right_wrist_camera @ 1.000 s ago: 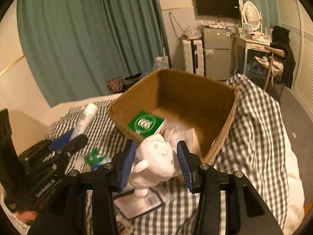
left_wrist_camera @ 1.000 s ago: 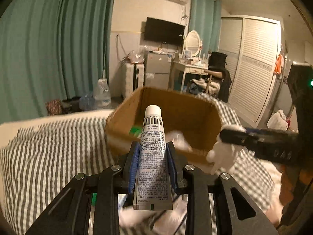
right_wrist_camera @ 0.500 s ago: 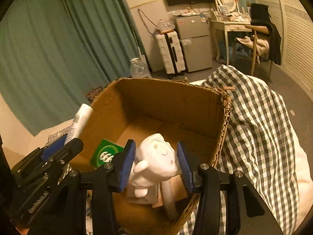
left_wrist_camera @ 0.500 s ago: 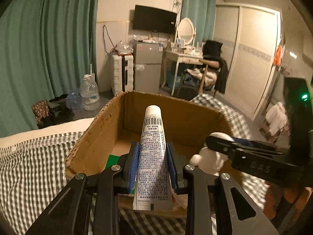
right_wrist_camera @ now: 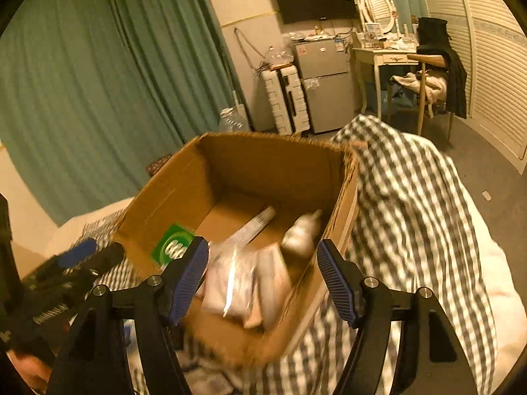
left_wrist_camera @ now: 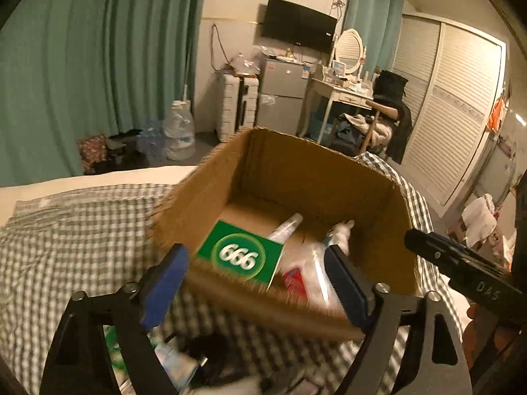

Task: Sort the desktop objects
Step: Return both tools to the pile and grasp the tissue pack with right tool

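**Inspector A:** Bedroom, dim light; a checked bedspread (left_wrist_camera: 82, 223) fills the lower left of the left wrist view, with an open cardboard box (left_wrist_camera: 388, 240) on it at centre. State of the tools?

**Inspector B:** Both have just been opening. The left gripper (left_wrist_camera: 260, 283) stands wide apart with nothing between its pads; the right gripper (right_wrist_camera: 263, 276) likewise, empty.

**A:** And the goods?

**B:** Inside the box. The white tube (right_wrist_camera: 253, 227) lies on the floor, long axis running from lower left to upper right of the right wrist view. The white figurine (right_wrist_camera: 301, 233) sits to its right by the box wall (blurred). A green packet (left_wrist_camera: 240, 256) leans at the near left corner.

**A:** What remains?

**B:** Loose items (left_wrist_camera: 171, 358), too blurred to identify, lie below the box at the bottom of the left wrist view, under the left tool. In my judgement that hand is nearer.
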`<control>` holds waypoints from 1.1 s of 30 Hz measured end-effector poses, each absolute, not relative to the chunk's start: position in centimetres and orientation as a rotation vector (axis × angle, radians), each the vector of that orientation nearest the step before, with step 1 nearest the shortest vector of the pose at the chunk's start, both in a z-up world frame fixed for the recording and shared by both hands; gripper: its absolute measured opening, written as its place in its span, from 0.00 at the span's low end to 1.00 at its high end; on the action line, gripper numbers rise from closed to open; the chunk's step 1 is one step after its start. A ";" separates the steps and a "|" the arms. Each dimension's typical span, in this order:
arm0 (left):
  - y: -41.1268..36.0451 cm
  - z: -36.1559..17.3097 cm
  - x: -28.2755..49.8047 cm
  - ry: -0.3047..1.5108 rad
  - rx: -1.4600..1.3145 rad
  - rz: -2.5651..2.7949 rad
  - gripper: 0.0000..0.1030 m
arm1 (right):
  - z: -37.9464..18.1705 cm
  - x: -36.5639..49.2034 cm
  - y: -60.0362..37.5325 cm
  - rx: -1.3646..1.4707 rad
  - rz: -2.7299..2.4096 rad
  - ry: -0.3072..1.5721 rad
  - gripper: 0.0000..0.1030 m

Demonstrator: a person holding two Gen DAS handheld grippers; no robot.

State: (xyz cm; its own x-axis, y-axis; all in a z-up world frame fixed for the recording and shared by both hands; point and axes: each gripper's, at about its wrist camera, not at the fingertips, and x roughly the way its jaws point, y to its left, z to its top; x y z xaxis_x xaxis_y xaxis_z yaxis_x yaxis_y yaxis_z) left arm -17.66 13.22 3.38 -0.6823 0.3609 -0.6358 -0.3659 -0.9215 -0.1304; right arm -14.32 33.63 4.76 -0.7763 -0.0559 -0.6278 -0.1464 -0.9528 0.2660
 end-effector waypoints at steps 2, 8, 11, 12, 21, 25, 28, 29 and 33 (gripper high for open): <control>11.8 4.2 -15.9 0.022 -0.966 2.577 0.86 | 4.9 -12.8 32.6 -1.055 2.886 0.445 0.66; 7.8 6.7 -10.6 0.069 -1.023 2.654 0.97 | 6.8 -8.2 29.2 -1.088 2.929 0.345 0.66; 5.5 7.7 -8.3 0.040 -1.032 2.647 1.00 | 8.4 -6.5 27.4 -1.088 2.961 0.287 0.66; 4.9 7.8 -7.5 0.038 -1.028 2.657 1.00 | 9.1 -5.7 26.7 -1.078 2.970 0.257 0.66; 0.6 3.9 -3.7 -0.026 -1.061 2.760 1.00 | 8.2 -2.9 22.2 -1.066 3.055 0.203 0.76; -1.1 -0.5 -2.7 -0.132 -1.098 2.830 1.00 | 4.9 -3.0 21.0 -1.099 3.063 0.277 0.80; -1.8 -3.6 -2.5 -0.209 -1.084 2.832 1.00 | 1.2 -3.9 20.2 -1.205 3.034 0.294 0.80; -1.8 -4.2 -2.4 -0.213 -1.074 2.831 1.00 | -0.2 -4.3 20.0 -1.246 3.019 0.293 0.80; -1.4 -7.2 -2.5 -0.114 -1.043 2.826 1.00 | -3.7 -5.0 20.0 -1.314 2.980 0.322 0.80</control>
State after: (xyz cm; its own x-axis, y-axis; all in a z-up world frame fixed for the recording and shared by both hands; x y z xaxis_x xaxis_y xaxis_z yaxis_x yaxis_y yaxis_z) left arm -2.45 -1.44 -7.17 -0.7534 0.1449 -0.6414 -0.0927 -0.9891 -0.1145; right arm -4.96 20.03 -3.73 -0.6705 -0.1976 -0.7151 0.0404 -0.9722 0.2307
